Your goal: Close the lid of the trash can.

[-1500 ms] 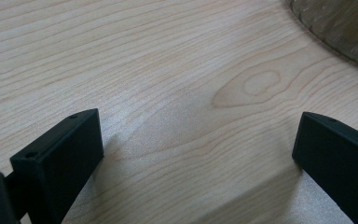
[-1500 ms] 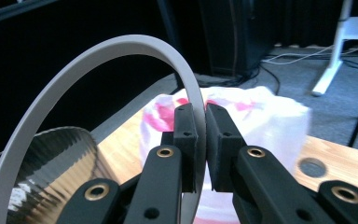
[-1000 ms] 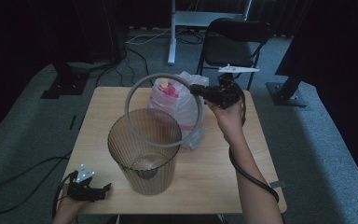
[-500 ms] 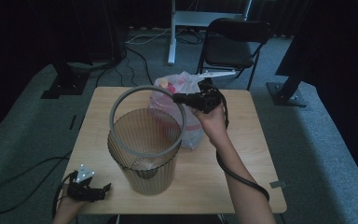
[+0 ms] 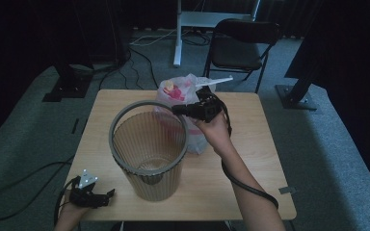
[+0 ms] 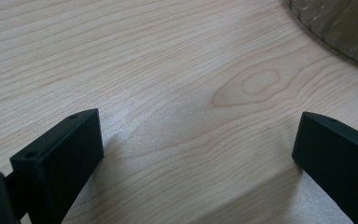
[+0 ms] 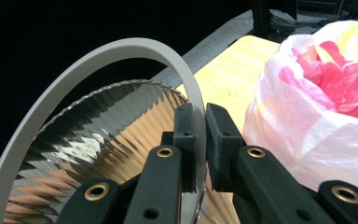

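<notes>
A: Ring (image 7: 121, 49), grey and hoop-shaped, is held by the right claw (image 7: 200, 123), whose jaws are pinched nearly together on its thin band. It is poised tilted over the mouth of the ribbed bin (image 5: 149, 159) at the middle of the table (image 5: 250, 183). How is it expected to handle?

B: It is judged light and fairly stiff, though some flex can be expected from so slim a hoop. A smooth surface is suggested, so slipping within the pinch is possible. The band itself is the only sensible place to be gripped, as is done now, on its far right side.

A: And the rest?

B: The white bag (image 5: 183, 91) with pink contents is seen just behind the bin, touching the far side. The left claw (image 5: 99, 196) is rested at the near left corner, jaws spread wide with nothing between them.

A: What differs from a second ago?

B: The ring has been brought left and lowered, from beside the bag to over the bin's rim. The left claw has been kept in place.
</notes>
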`<state>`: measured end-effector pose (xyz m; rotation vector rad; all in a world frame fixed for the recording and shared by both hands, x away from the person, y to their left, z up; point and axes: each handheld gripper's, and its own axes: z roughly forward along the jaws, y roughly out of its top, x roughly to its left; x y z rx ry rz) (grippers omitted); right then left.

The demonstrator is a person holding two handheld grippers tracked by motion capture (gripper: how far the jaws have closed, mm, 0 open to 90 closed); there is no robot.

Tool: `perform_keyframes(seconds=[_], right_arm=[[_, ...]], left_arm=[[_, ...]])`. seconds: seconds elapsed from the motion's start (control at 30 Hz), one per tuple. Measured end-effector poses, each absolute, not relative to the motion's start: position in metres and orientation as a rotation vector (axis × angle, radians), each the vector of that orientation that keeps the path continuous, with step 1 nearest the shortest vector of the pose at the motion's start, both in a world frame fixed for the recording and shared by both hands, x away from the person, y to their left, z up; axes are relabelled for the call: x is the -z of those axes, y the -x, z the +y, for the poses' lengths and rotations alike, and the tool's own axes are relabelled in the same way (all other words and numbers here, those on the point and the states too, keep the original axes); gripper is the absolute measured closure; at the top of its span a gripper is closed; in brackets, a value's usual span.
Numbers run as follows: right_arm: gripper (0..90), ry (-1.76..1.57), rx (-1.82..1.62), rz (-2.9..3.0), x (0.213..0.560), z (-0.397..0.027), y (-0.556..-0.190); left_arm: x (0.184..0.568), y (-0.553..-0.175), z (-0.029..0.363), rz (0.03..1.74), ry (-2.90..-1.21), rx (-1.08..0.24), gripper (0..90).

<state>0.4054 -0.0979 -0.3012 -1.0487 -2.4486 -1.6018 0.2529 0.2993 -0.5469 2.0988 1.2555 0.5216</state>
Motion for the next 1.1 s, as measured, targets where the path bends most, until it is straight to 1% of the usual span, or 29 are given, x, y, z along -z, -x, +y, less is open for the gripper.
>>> perform_keyframes(seconds=[0.47, 0.73, 0.83, 0.97, 1.07, 1.1], right_arm=[[83.4, 1.057, 1.5, -2.484, 0.3058, -0.0902, -0.408], [83.2, 1.068, 1.517, -2.498, 0.3054, -0.0894, -0.4053], [82.4, 1.069, 1.545, -2.481, 0.3023, -0.0918, -0.4051], [74.4, 1.062, 1.554, -2.48, 0.2985, -0.0915, -0.4051], [73.9, 1.059, 1.549, -2.484, 0.2975, -0.0899, -0.4056], [75.7, 1.058, 1.548, -2.482, 0.2975, -0.0899, -0.4062]], left_arm=[[0.5469, -0.2528, 0.2994, 1.256, -2.098, -0.522, 1.8], [0.5468, -0.2528, 0.2996, 1.256, -2.098, -0.52, 1.8], [0.5468, -0.2529, 0.2996, 1.257, -2.098, -0.521, 1.8], [0.5469, -0.2528, 0.2995, 1.257, -2.098, -0.522, 1.8], [0.5469, -0.2528, 0.2995, 1.257, -2.098, -0.522, 1.8], [0.5469, -0.2528, 0.2995, 1.257, -2.098, -0.523, 1.8]])
